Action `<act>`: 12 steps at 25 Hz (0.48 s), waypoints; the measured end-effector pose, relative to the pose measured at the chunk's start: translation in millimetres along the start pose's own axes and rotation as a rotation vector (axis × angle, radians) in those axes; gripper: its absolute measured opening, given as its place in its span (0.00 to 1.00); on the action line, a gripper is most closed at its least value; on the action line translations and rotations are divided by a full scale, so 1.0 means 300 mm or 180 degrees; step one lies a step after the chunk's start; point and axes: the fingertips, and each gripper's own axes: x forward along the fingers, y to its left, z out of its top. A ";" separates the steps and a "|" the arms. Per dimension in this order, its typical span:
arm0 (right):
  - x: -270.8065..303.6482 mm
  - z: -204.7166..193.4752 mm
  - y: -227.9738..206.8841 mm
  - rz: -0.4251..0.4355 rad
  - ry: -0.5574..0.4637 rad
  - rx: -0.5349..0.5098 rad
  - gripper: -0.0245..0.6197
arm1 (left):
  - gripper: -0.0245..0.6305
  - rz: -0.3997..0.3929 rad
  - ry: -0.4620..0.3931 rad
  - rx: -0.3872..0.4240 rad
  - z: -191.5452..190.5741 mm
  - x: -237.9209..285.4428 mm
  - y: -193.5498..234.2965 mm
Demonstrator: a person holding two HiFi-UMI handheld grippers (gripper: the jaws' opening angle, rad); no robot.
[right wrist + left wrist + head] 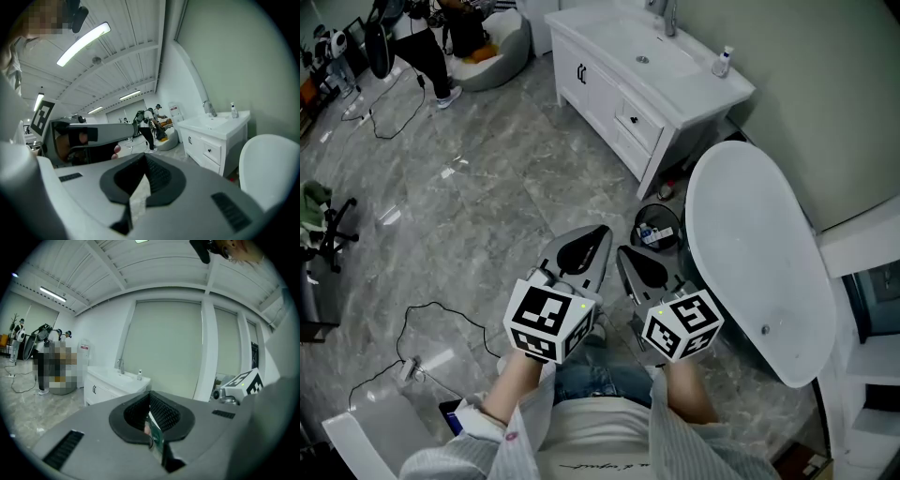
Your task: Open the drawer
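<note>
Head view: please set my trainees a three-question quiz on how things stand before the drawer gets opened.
1. Pick one: the drawer belongs to A) the white sink cabinet, B) a fridge, C) a desk.
2. True or false: the right claw is gripping the drawer.
3. One word: is the left claw open or shut?

Key: 1 A. 2 False: the right claw is shut on nothing, well short of the sink cabinet. 3 Shut.

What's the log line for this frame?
phase: drawer not reached | left gripper: shut, empty | right gripper: shut, empty | drawer: closed, untouched | vanity: across floor from both grippers
</note>
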 end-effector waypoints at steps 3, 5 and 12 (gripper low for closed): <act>0.045 -0.009 -0.006 0.0024 0.0041 -0.0019 0.05 | 0.06 0.0036 -0.0014 0.0011 -0.006 0.012 0.043; 0.098 0.008 -0.034 0.0027 0.0053 -0.0013 0.05 | 0.06 0.0038 -0.0002 0.0026 0.002 0.053 0.088; 0.386 0.112 -0.099 -0.0021 0.0031 0.0024 0.05 | 0.06 -0.0019 0.0009 0.0065 0.104 0.194 0.356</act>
